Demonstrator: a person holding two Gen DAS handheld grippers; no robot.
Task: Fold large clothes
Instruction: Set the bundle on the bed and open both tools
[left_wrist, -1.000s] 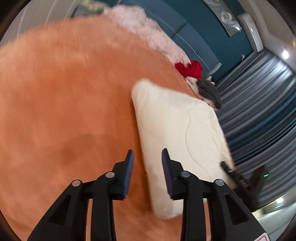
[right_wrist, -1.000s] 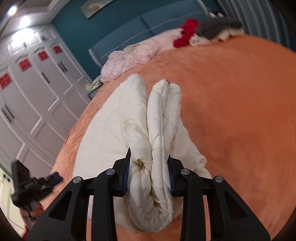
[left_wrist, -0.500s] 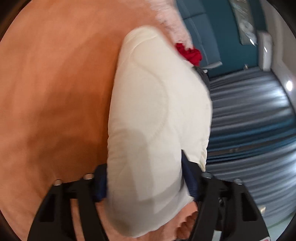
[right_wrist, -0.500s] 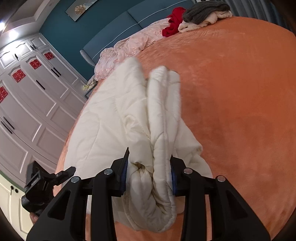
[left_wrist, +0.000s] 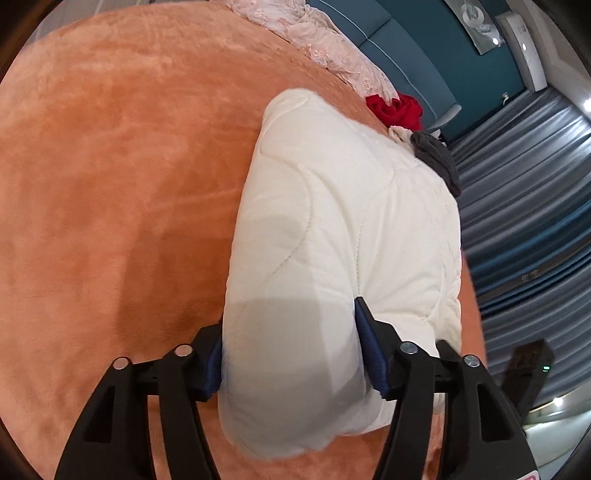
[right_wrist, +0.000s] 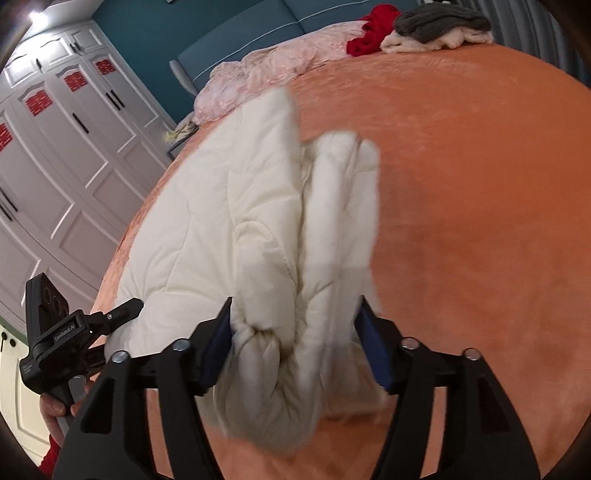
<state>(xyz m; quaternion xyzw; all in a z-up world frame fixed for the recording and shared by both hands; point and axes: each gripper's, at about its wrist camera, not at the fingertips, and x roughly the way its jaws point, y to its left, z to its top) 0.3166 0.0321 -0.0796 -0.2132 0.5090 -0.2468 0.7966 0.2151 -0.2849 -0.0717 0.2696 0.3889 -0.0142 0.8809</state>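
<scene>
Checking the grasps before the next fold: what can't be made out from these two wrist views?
- Left wrist: the left gripper pad faces, buried in the cream quilt.
- Right wrist: the quilt's far folds, motion-blurred; the right gripper grip depth, hidden by bunched fabric.
- Both: the quilt's underside against the orange bedspread.

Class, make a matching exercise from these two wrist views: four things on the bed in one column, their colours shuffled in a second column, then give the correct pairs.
Column A
1. quilt held between the fingers of both the left gripper and the right gripper
2. bedspread
3. garment beside the pale pink bedding
4. knit on top of the clothes pile

Column B
a. red
b. dark grey
c. cream white
d. orange

Pairs: 1-c, 2-d, 3-a, 4-b
</scene>
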